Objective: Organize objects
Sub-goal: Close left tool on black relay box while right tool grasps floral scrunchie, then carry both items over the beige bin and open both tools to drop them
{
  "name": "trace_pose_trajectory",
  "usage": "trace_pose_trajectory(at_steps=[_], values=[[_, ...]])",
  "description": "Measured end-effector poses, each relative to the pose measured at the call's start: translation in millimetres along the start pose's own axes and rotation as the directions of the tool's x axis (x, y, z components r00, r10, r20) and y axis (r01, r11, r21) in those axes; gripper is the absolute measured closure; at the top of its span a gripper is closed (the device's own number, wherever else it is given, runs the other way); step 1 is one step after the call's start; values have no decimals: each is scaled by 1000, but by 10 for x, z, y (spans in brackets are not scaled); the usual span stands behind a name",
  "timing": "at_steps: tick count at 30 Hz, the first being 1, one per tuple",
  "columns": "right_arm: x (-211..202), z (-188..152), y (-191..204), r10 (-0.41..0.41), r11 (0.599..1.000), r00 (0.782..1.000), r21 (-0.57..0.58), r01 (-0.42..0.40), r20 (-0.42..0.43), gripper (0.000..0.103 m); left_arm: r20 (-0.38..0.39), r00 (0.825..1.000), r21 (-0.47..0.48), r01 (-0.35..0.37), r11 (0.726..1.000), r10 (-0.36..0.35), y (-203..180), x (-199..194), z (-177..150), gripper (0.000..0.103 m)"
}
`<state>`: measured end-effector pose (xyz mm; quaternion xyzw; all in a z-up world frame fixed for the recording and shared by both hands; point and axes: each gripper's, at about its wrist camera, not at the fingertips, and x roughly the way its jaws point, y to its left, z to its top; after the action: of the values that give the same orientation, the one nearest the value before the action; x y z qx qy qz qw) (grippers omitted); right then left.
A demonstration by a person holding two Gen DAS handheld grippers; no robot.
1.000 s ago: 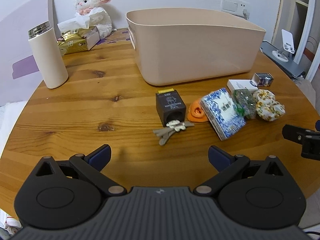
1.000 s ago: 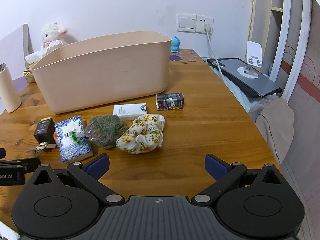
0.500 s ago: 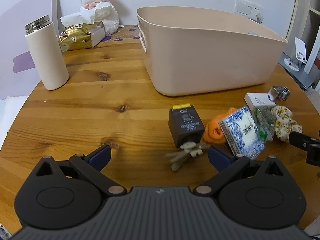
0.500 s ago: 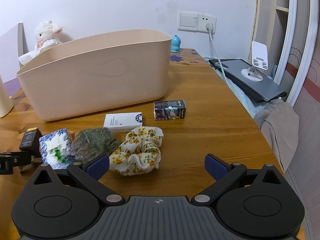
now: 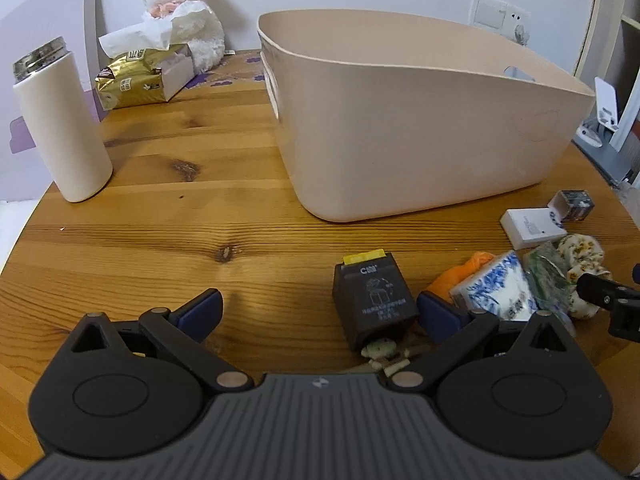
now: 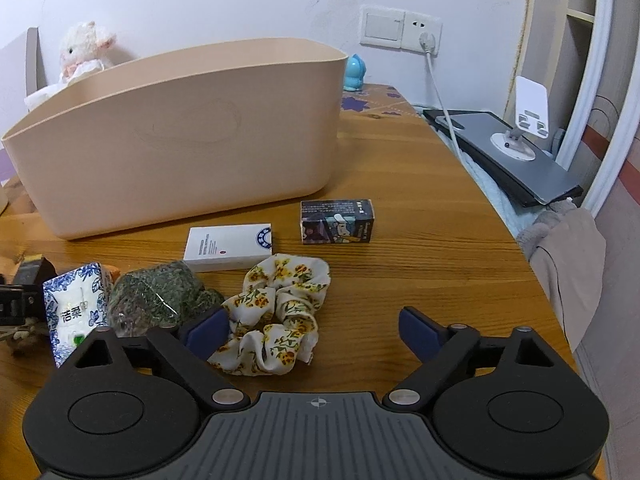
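— Now, what is seen on the wooden table (image 5: 168,236)?

— A beige bin (image 5: 420,120) is set toward the far edge. In front of it, a black box (image 5: 372,304), a blue-patterned pack (image 6: 76,308), a white card box (image 6: 230,246) and a floral scrunchie (image 6: 280,312) are spread along the near side. A white bottle (image 5: 60,128) is kept at the left edge, a plush lamb (image 5: 184,12) at the far left corner.

— And the grippers?

— The left gripper (image 5: 318,314) and right gripper (image 6: 314,332) are both held wide open; nothing is gripped.
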<state>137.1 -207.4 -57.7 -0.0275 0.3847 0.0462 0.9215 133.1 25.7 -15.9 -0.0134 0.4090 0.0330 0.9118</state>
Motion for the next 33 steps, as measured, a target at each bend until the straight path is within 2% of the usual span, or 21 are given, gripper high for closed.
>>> trace_pose_trajectory(at_steps=[1, 3, 5, 7, 9, 11, 13, 14, 15, 17, 20, 26, 33], values=[[18, 8, 9, 3, 1000, 1000, -4, -3, -5, 17, -5, 1000, -4, -1, 1000, 1, 3, 27, 12, 2], [43, 15, 26, 18, 1000, 1000, -7, -18, -16, 28, -22, 1000, -8, 10, 1000, -10, -1, 80, 30, 18], [49, 18, 44, 29, 1000, 999, -12, -29, -15, 34, -25, 1000, 10, -3, 1000, 4, -36, 116, 48, 18], [43, 33, 62, 40, 999, 999, -22, -40, -9, 47, -21, 1000, 11, 5, 1000, -4, -40, 119, 57, 21], [33, 45, 82, 48, 998, 999, -29, -49, -7, 68, -20, 1000, 15, 10, 1000, -10, -37, 115, 71, 28], [27, 57, 106, 45, 998, 999, -36, -46, -6, 78, -18, 1000, 20, 14, 1000, -14, -31, 112, 80, 33], [24, 58, 101, 44, 999, 999, -30, -44, -5, 82, -14, 1000, 25, 18, 1000, -18, -20, 103, 87, 45], [20, 62, 88, 45, 999, 999, -22, -45, -6, 85, -11, 1000, 28, 24, 999, -23, -6, 98, 97, 54], [11, 65, 72, 45, 999, 999, -12, -45, -6, 87, -12, 1000, 26, 27, 999, -27, 10, 92, 102, 63], [-19, 67, 46, 41, 999, 999, 4, -41, -3, 88, -14, 999, 16, 34, 999, -34, 59, 92, 121, 69], [-81, 80, -3, 38, 999, 999, 29, -38, 9, 89, -19, 998, -8, 67, 998, -67, 151, 88, 133, 69], [-279, 150, -37, 34, 998, 998, 42, -37, 60, 90, -20, 997, -32, 77, 997, -78, 238, 36, 144, 69], [-535, 324, -30, 40, 998, 987, 42, -47, 156, 90, 46, 994, -15, 102, 995, -101, 227, -266, 246, 69]])
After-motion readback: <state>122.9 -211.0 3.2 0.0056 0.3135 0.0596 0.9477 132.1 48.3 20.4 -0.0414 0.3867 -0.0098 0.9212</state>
